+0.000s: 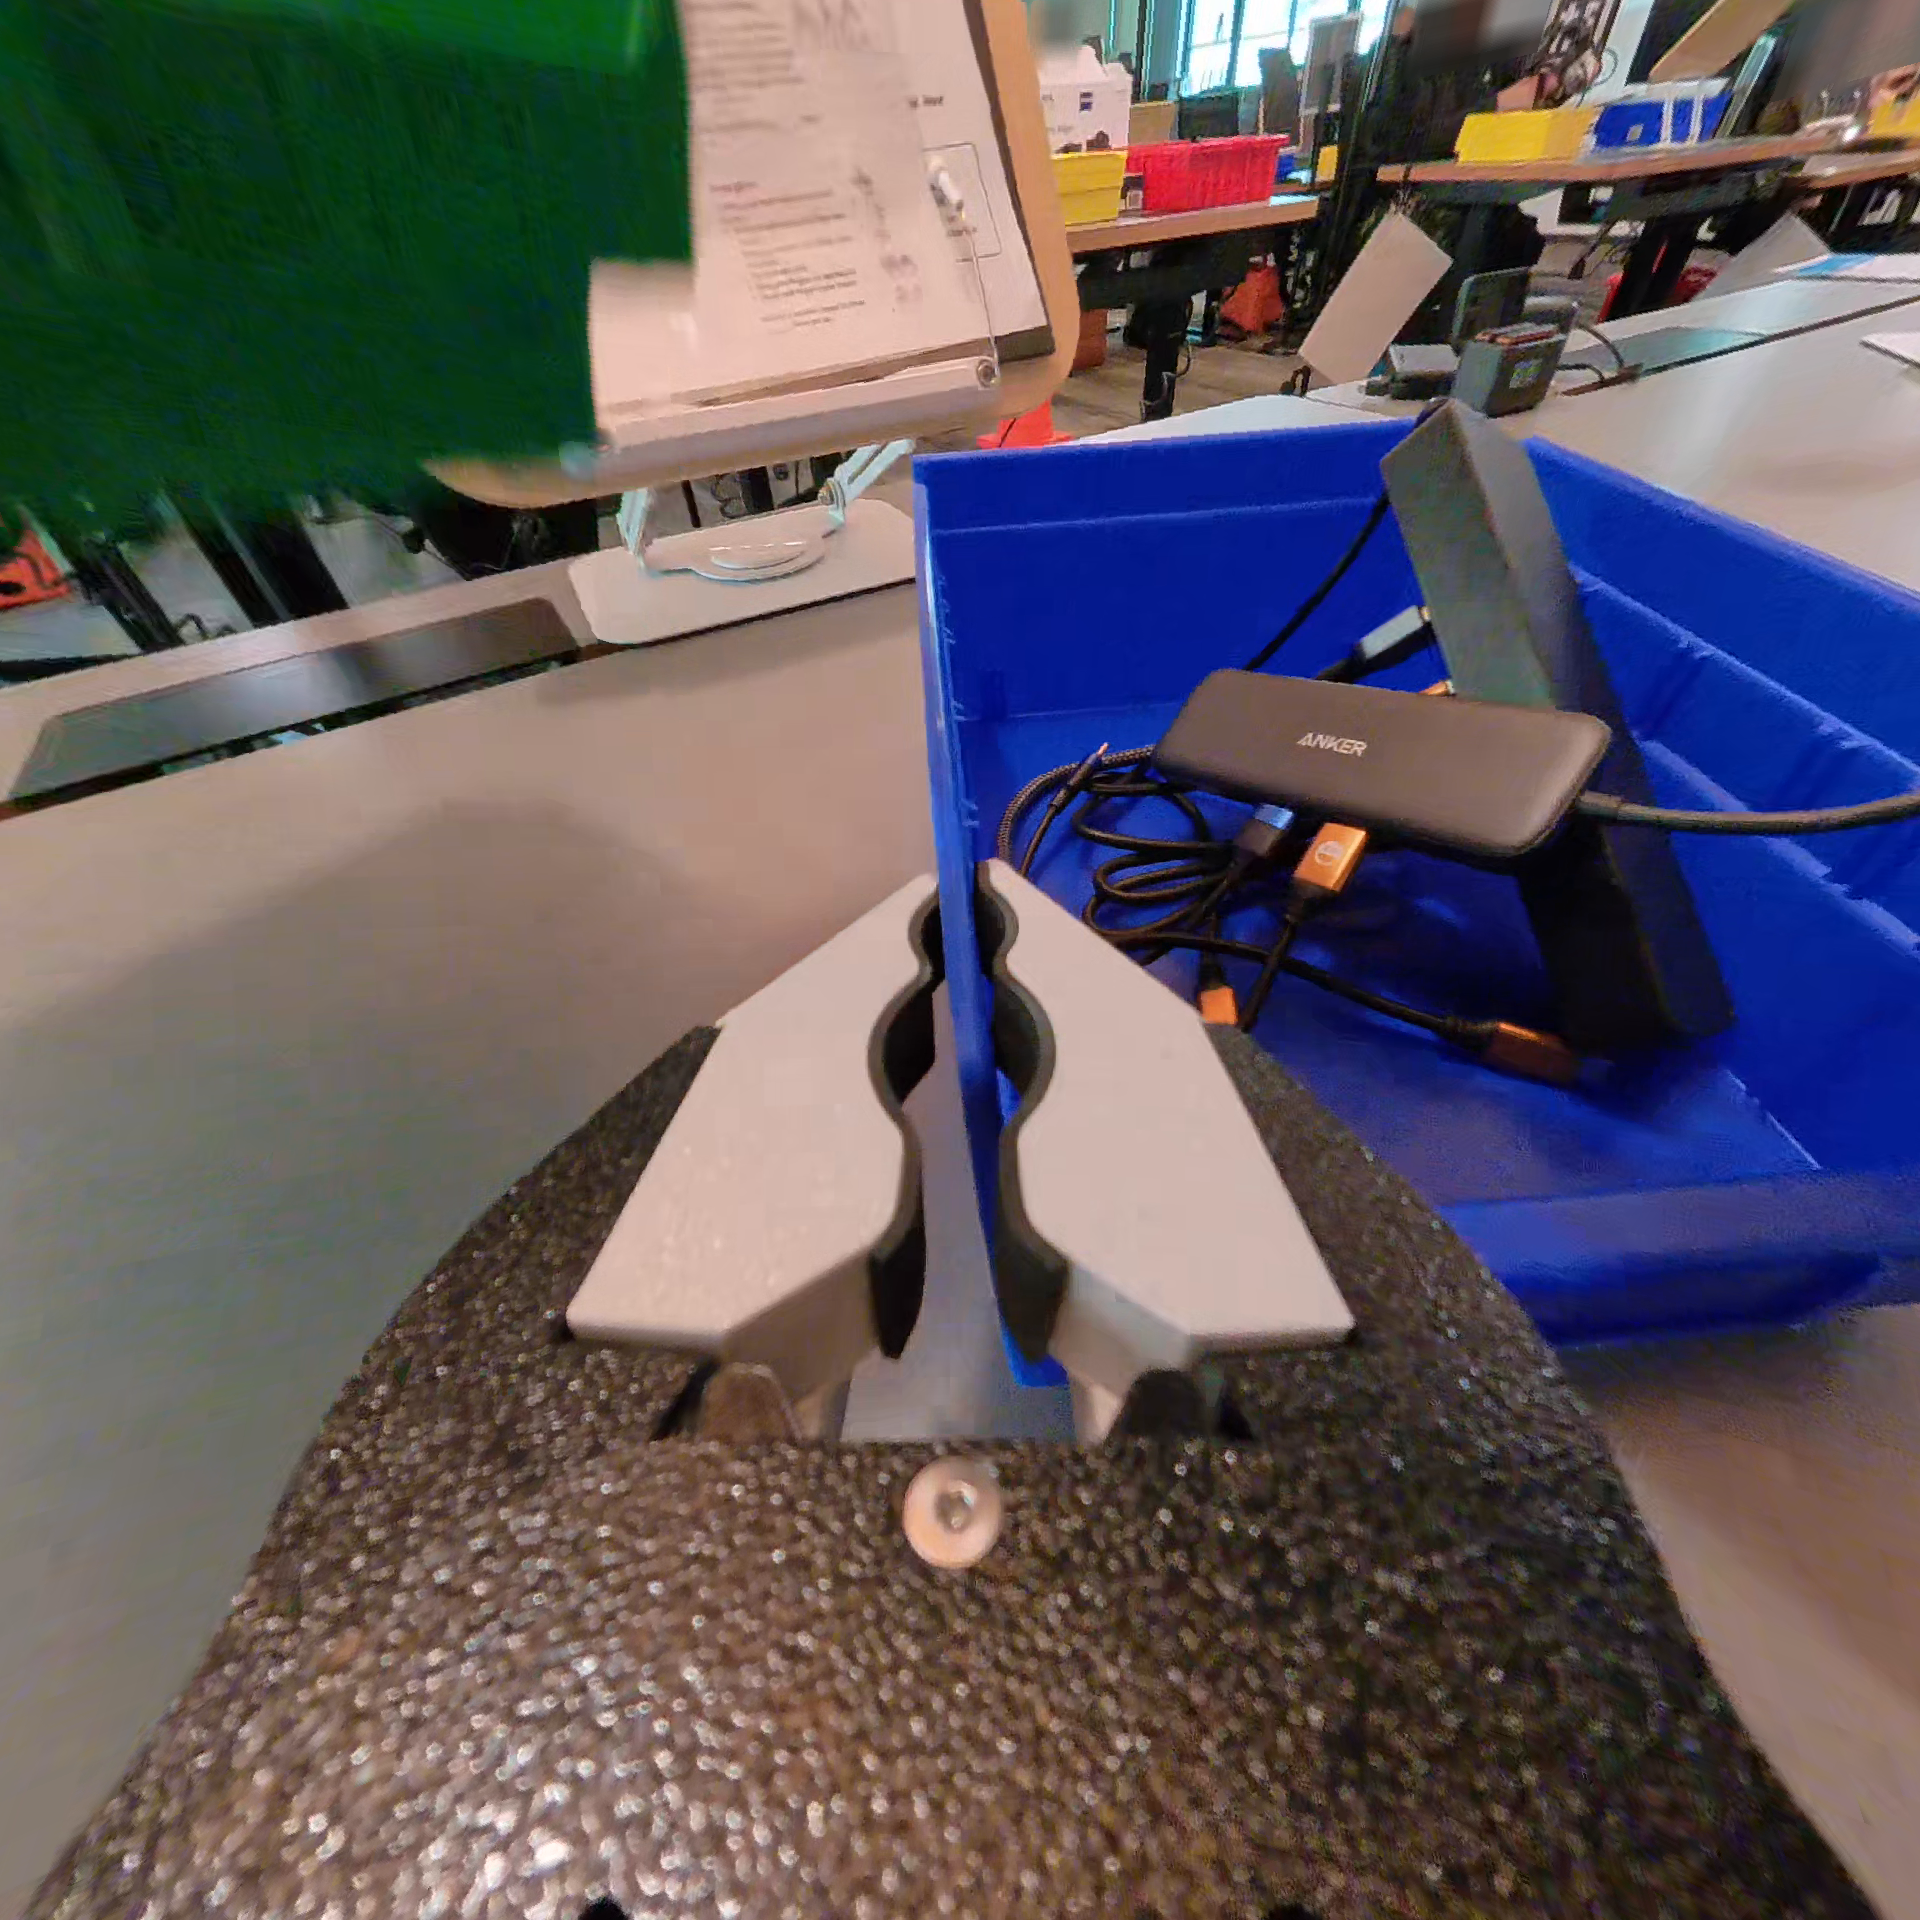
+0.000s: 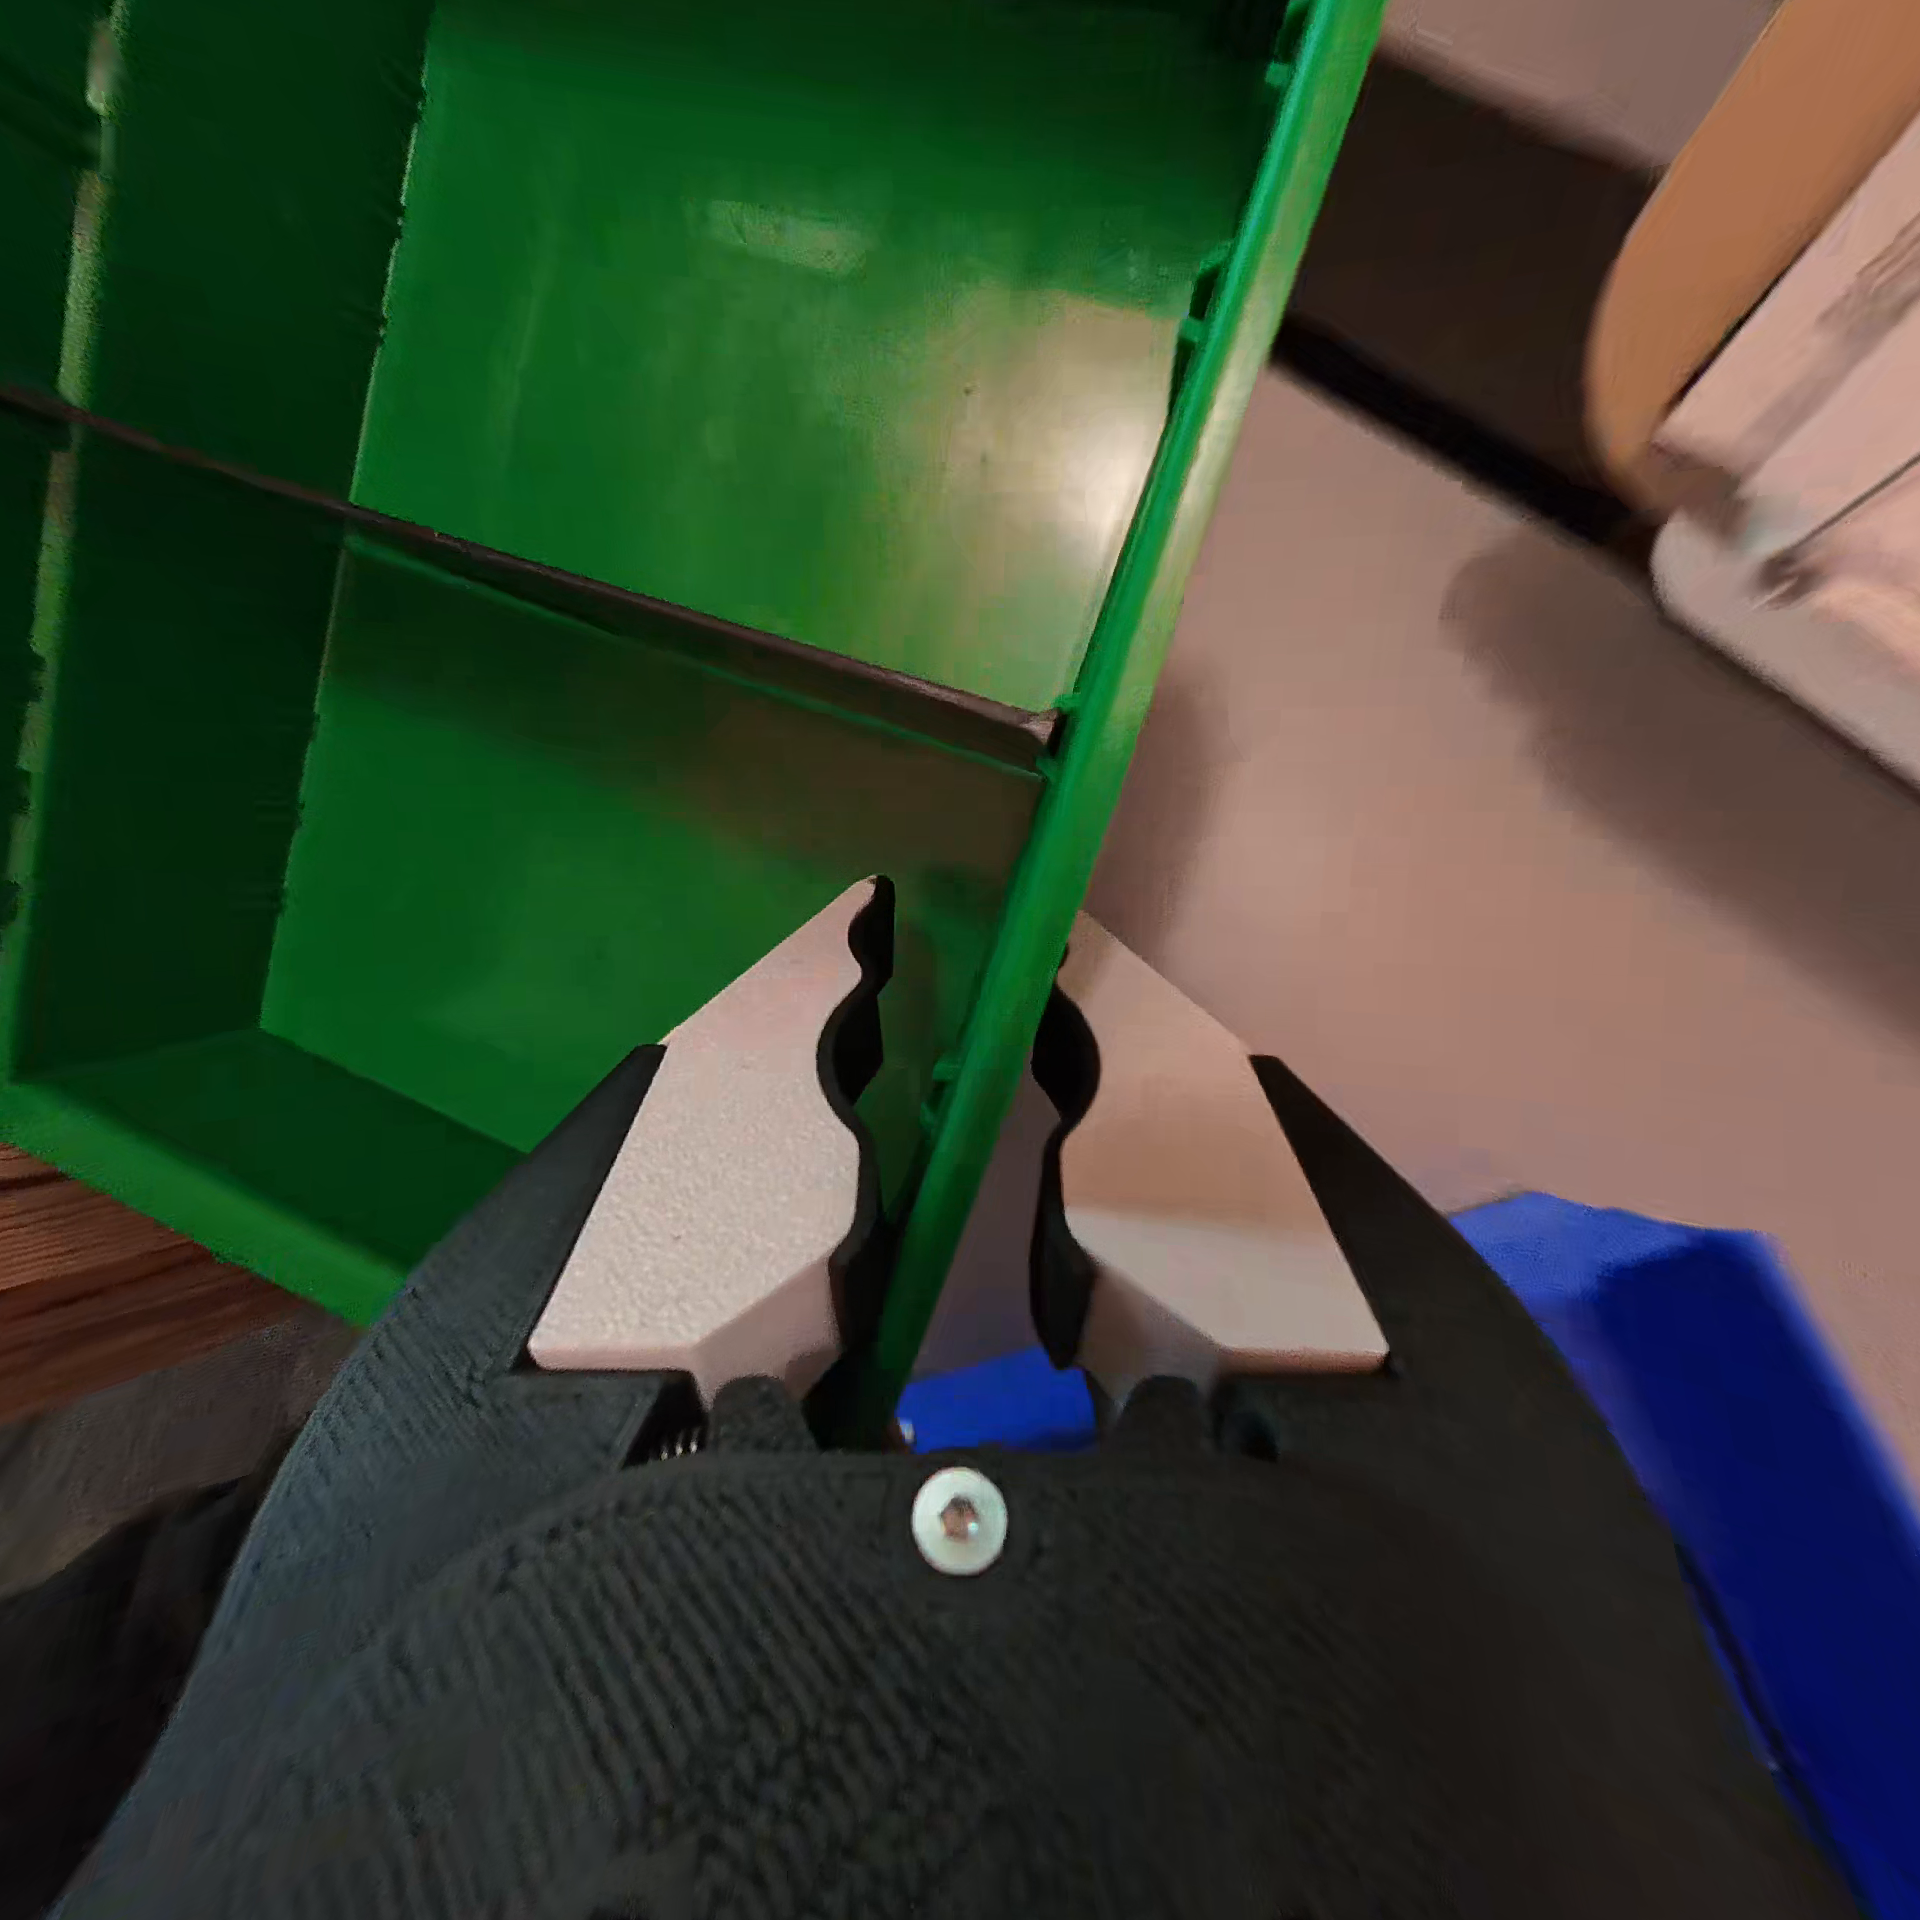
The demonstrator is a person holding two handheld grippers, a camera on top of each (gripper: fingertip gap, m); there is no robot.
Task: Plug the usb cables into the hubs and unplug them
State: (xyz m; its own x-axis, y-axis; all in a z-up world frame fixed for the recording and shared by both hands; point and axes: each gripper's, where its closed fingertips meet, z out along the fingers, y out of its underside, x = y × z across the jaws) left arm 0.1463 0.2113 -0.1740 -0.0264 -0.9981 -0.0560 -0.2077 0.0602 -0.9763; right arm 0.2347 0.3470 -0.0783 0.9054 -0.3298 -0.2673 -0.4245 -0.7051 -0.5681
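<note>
My left gripper (image 1: 961, 894) is shut on the left wall of a blue bin (image 1: 1143, 582) that sits on the grey table. Inside the bin lie a flat dark hub (image 1: 1382, 764), a long dark hub (image 1: 1507, 644) leaning upright, and tangled black cables with an orange plug (image 1: 1333, 857) and a blue plug (image 1: 1270, 829). My right gripper (image 2: 971, 914) is shut on the right wall of a green bin (image 2: 1164, 623) and holds it up, tilted. The green bin has a dark divider (image 2: 675, 634) and its two visible compartments are empty. It shows blurred at the upper left of the left wrist view (image 1: 312, 229).
A paper sheet on a stand (image 1: 821, 239) rests on the table behind the bins. A dark slot (image 1: 291, 675) runs along the table's far edge. Yellow and red crates (image 1: 1195, 166) sit on far benches. The blue bin's corner (image 2: 1662, 1371) shows below my right gripper.
</note>
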